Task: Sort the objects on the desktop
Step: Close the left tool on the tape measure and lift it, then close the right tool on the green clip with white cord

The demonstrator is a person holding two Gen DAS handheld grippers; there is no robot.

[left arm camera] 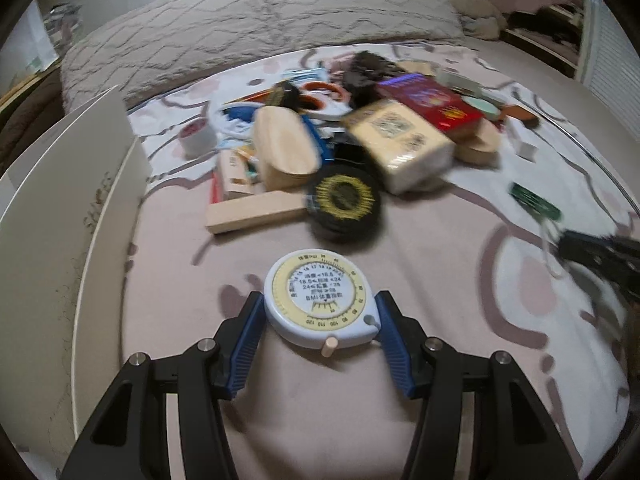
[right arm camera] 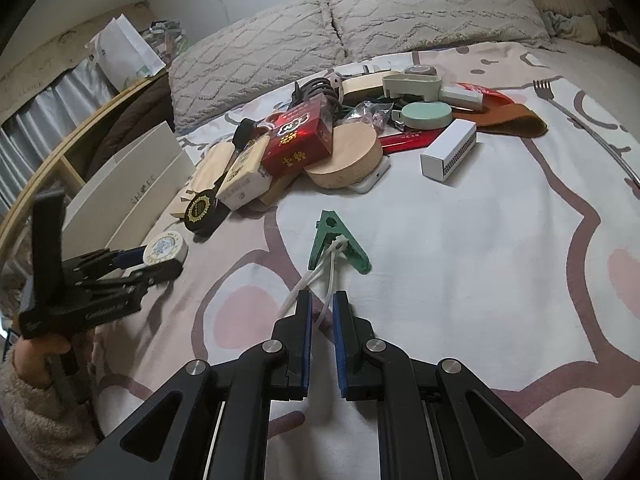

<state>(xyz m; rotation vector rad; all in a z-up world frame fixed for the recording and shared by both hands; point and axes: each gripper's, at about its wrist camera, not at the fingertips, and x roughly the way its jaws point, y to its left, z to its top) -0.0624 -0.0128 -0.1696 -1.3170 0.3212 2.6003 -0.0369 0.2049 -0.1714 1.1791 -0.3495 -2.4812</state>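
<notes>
A round white tape measure (left arm camera: 320, 300) with a yellow dial is clamped between the blue pads (left arm camera: 248, 332) of my left gripper (left arm camera: 320, 304), just above the pink bedspread; the pads press on both its sides. The right wrist view shows the same tape measure (right arm camera: 166, 250) in the left gripper (right arm camera: 138, 258) at the far left. A green clip (right arm camera: 336, 240) lies on the bedspread ahead of my right gripper (right arm camera: 322, 300). Its white cord (right arm camera: 330, 276) runs back between the nearly closed fingers, which are shut on it. The right gripper (left arm camera: 580, 248) is blurred at the right edge of the left wrist view.
A pile of objects fills the middle of the bed: a black round tin (left arm camera: 344, 200), a wooden block (left arm camera: 256, 210), a red box (right arm camera: 300, 140), a round wooden box (right arm camera: 344, 156). An open white box (left arm camera: 80, 200) stands at the left. A small white box (right arm camera: 448, 152) and a fork (right arm camera: 544, 88) lie to the right.
</notes>
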